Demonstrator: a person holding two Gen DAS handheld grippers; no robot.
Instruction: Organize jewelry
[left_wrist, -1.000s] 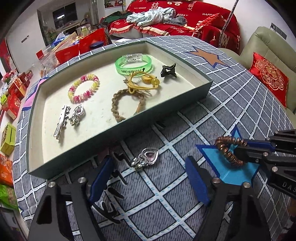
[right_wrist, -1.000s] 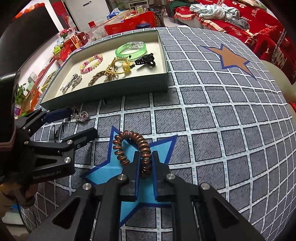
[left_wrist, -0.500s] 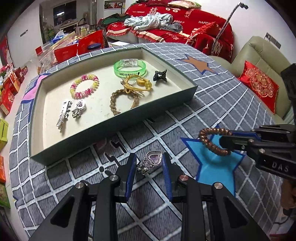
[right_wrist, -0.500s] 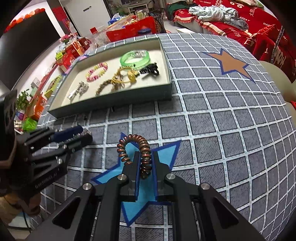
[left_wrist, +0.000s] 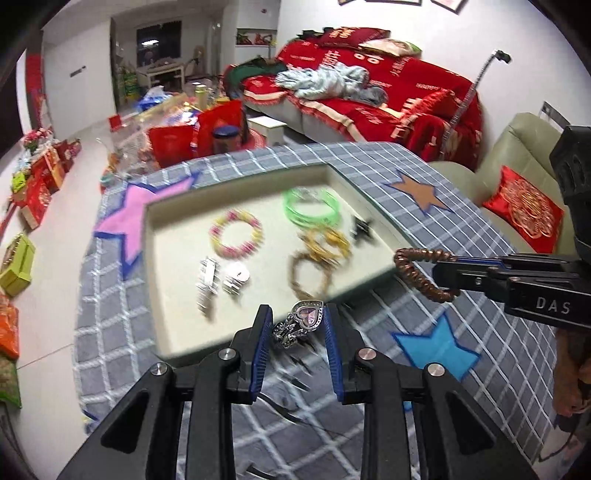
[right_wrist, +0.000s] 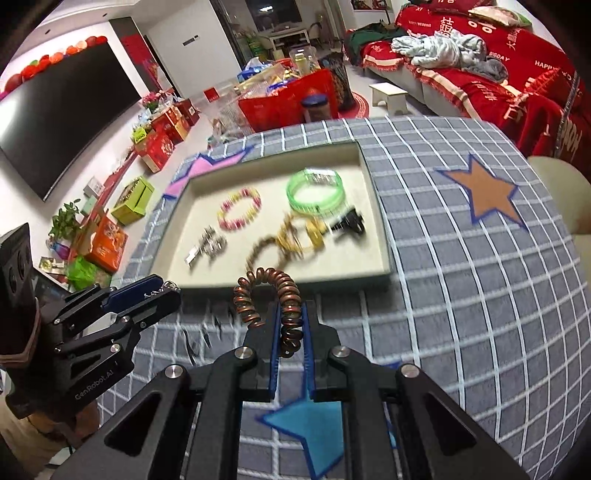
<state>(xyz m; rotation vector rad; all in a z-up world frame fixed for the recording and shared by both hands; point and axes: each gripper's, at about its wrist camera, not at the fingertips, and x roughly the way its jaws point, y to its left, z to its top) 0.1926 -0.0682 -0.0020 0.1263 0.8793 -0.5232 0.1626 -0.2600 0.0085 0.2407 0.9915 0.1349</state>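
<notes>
Left wrist view, tray (left_wrist: 373, 218) holding blurred bracelets, left gripper (left_wrist: 297, 326) clamping heart clip (left_wrist: 301, 321), right gripper (right_wrist: 290, 325) pinching coil bracelet (right_wrist: 269, 295).

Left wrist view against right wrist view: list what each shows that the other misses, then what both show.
Only the left wrist view shows the heart-shaped brooch face-on between the left tongs, and the red embroidered cushion on the pale sofa.

Only the right wrist view shows the big dark TV screen and the potted plant on the floor.

Both show the tray with its green bangle and pink-yellow bead bracelet, plus the copper coil hair tie gripped by the right tongs.
</notes>
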